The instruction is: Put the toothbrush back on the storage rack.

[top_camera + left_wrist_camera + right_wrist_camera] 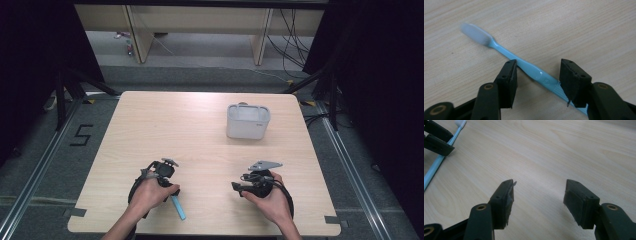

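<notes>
Left gripper (537, 72) jaws wide, straddling blue toothbrush (529, 68) lying flat on table (165, 125) at 7 o'clock, not clamped. Right gripper (539, 192) wide open, empty, at 5 o'clock.

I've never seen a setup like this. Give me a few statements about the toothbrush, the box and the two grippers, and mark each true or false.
1. The blue toothbrush lies flat on the wooden table. True.
2. The left gripper is shut tight on the toothbrush. False: its jaws stand open on either side of the handle.
3. The right gripper holds the white box. False: it is open over bare wood, and the box sits apart, farther up the table.
4. The toothbrush is inside the white box. False: it lies on the table by the left gripper.
</notes>
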The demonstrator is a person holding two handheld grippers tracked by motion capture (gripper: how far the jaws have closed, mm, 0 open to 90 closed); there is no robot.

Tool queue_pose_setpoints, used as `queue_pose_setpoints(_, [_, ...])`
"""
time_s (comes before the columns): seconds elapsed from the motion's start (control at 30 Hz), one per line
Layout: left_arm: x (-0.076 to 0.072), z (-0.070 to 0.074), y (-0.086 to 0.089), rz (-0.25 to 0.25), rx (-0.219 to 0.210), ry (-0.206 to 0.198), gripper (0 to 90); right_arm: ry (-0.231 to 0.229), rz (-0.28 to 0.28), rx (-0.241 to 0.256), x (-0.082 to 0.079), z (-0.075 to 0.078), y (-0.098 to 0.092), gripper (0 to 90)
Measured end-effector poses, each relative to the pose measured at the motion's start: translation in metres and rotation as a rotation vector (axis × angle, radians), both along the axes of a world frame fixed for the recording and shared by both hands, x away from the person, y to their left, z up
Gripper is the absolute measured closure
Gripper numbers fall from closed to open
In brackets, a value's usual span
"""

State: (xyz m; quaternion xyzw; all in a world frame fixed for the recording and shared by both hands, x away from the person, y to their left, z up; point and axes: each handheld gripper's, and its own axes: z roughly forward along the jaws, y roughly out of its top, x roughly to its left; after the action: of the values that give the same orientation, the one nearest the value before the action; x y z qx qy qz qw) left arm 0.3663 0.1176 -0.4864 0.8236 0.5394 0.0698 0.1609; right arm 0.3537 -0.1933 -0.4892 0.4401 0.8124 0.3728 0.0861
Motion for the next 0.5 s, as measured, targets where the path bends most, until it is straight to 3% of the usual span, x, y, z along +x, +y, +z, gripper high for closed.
queue_pose_setpoints(0.07, [0.0004, 0.0005, 0.0013, -0.034, 0.016, -0.004, 51.7, -0.006, 0.029, -0.005, 0.0018, -0.0007, -0.0008, 41.5])
queue_pose_setpoints(0.17, [0.0003, 0.0033, 0.0007, -0.053, 0.031, 0.026, 53.5, 0.026, -0.010, 0.017, -0.0011, -0.0007, 0.0019, 41.5])
queue_pose_setpoints(0.23, [0.0004, 0.0026, 0.0008, -0.085, 0.040, 0.006, 57.3, 0.019, -0.010, 0.010, -0.0005, -0.0008, 0.0015, 41.5])
queue_pose_setpoints(0.47, [0.0007, 0.0036, 0.0008, -0.135, 0.049, 0.011, 63.1, 0.001, 0.000, 0.003, 0.0011, -0.0005, -0.0010, 41.5])
queue_pose_setpoints(0.5, [0.0003, 0.0039, 0.0010, -0.135, 0.052, 0.014, 65.1, -0.025, 0.007, 0.001, 0.0025, -0.0022, -0.0018, 41.5])
